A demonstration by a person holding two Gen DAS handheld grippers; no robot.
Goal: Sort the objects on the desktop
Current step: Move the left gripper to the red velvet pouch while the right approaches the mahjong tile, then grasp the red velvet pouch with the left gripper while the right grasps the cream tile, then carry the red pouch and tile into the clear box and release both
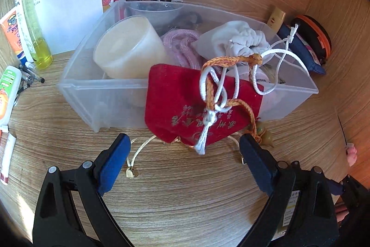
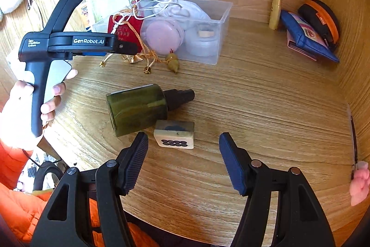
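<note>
Left wrist view: both claws (image 1: 185,154) (image 2: 183,149) apart, red pouch (image 1: 185,103) draped over bin (image 1: 104,94)

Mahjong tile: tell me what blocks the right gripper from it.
Nothing visible does. The tile lies on the desk just ahead of the open right gripper, toward its left finger. The green bottle lies right behind the tile, not in between.
</note>
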